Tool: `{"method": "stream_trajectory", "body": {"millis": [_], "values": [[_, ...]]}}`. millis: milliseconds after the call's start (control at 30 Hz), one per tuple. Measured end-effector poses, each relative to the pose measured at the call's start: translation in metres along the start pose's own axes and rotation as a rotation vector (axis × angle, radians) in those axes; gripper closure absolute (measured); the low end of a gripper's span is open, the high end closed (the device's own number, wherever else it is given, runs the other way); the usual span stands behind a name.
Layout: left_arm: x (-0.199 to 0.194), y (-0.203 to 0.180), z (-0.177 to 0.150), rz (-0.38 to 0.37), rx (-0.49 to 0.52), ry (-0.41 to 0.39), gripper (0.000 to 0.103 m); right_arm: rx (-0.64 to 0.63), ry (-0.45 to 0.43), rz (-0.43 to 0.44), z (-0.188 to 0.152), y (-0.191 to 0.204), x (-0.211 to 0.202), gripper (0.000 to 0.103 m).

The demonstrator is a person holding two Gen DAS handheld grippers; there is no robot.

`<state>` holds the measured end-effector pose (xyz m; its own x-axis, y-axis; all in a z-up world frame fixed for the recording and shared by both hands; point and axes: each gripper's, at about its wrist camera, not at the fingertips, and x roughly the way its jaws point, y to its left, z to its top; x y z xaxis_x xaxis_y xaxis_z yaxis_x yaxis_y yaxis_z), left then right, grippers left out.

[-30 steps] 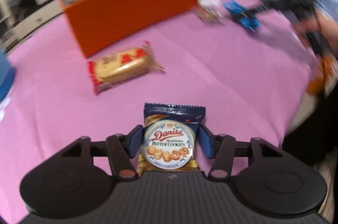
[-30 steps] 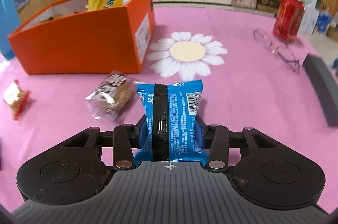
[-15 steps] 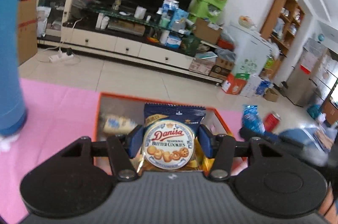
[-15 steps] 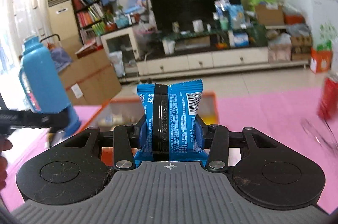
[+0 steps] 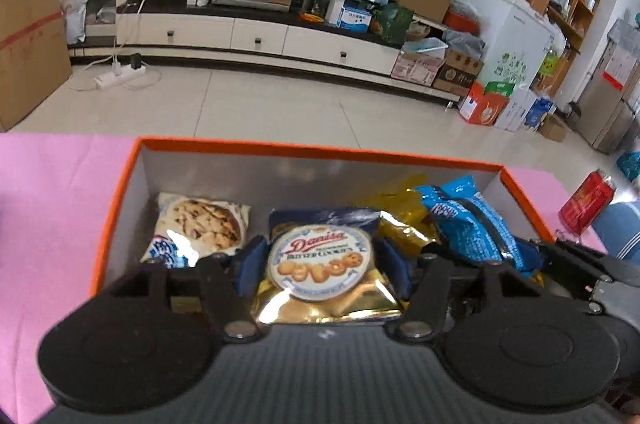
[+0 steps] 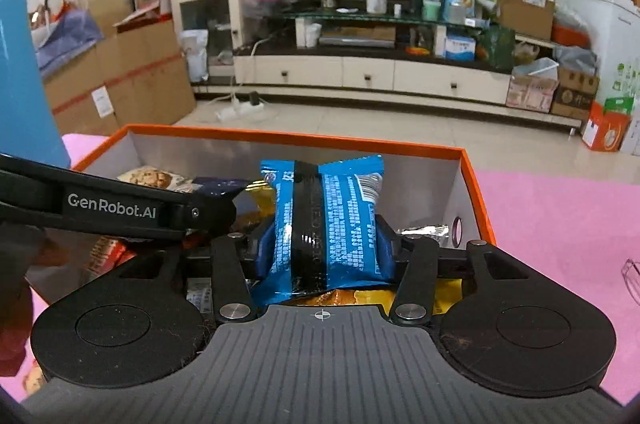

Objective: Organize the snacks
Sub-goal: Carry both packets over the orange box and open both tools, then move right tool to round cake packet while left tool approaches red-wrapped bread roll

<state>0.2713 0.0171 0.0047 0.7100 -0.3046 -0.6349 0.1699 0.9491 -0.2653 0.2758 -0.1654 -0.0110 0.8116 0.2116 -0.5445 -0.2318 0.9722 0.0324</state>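
An orange box (image 5: 116, 199) with grey inner walls stands on the pink tablecloth; it also shows in the right wrist view (image 6: 476, 191). My left gripper (image 5: 320, 264) is shut on a Danisa butter cookies pack (image 5: 320, 260) and holds it over the inside of the box. My right gripper (image 6: 324, 248) is shut on a blue snack pack (image 6: 328, 224), also over the box, to the right of the left one. In the left wrist view that blue pack (image 5: 468, 224) lies beside the Danisa pack. A chocolate chip cookie pack (image 5: 200, 224) and yellow packs (image 5: 404, 220) lie in the box.
The left gripper's black body (image 6: 108, 207) crosses the left side of the right wrist view. A blue thermos (image 6: 20, 83) stands left of the box. A red can (image 5: 584, 199) stands on the cloth at right. Glasses (image 6: 632, 276) lie at the far right edge.
Both grippers have tilted down and moved in over the open box, each still holding its pack. A second ago they were low over the tablecloth in front of the box.
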Motion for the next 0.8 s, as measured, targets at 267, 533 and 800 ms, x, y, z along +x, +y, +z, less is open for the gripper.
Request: {"method": "stream_trajectory", "body": {"millis": [267,533,800], "values": [[-0.091,-0.008,-0.015,0.102,-0.001,-0.176,0.018,-0.013,-0.092,-0.016,0.014,0.002,-0.061,0.015],[-0.160,0.008,-0.094,0.204,-0.036,-0.138,0.015,0.110,-0.082,0.031,-0.036,-0.013,-0.147,0.010],[-0.140,0.023,-0.142,0.244,-0.041,0.002,0.015,0.108,0.129,-0.023,-0.115,-0.034,-0.147,0.011]]}}
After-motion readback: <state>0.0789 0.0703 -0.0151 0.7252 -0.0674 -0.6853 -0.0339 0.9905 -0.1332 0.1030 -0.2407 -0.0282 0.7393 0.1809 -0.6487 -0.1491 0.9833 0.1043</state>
